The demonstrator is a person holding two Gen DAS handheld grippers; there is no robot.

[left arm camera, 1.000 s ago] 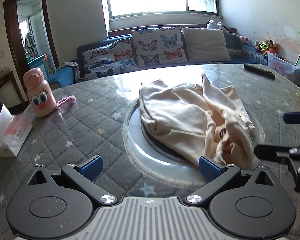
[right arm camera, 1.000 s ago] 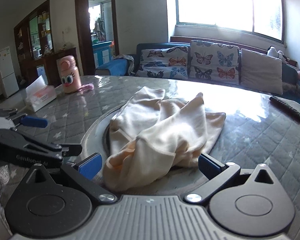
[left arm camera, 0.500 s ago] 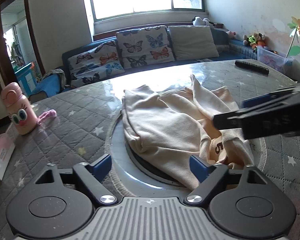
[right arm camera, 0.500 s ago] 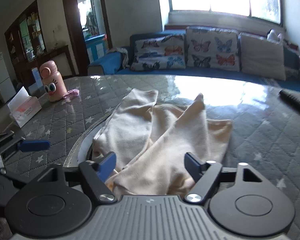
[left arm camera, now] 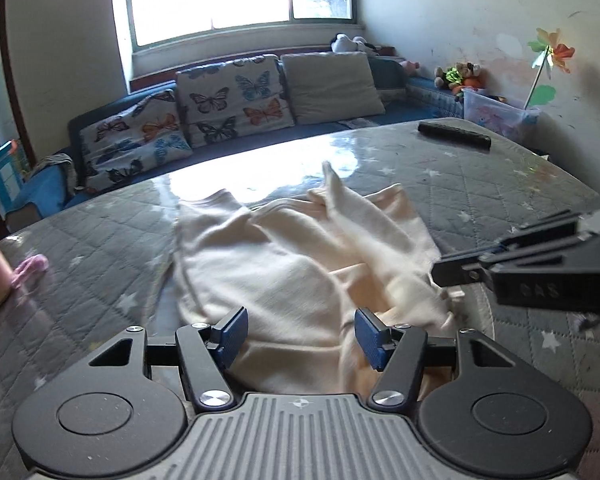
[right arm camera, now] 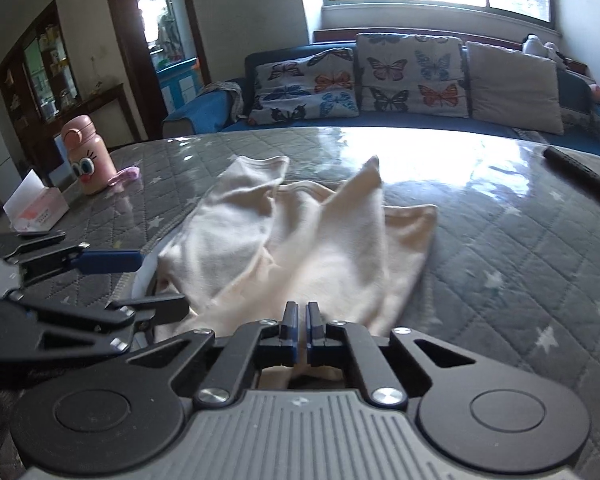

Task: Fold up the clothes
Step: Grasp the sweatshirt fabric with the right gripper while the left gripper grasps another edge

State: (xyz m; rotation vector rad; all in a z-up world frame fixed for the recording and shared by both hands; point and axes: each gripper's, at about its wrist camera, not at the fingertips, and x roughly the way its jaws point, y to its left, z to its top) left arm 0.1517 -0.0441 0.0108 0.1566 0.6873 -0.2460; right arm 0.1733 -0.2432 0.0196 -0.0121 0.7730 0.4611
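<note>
The quilted tabletop carries a crumpled cream garment at its middle, over the round inset. The right gripper is clenched on the garment's near edge; the left gripper is spread wide, its pads either side of the near hem without pinching. To do this well, I'd close the left on a single layer, then lift both evenly so the cloth spreads flat

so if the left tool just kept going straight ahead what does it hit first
The cream garment: the left tool is open, with cloth already lying between its fingers. Beyond that is quilted table, though depth is hard to judge.
</note>
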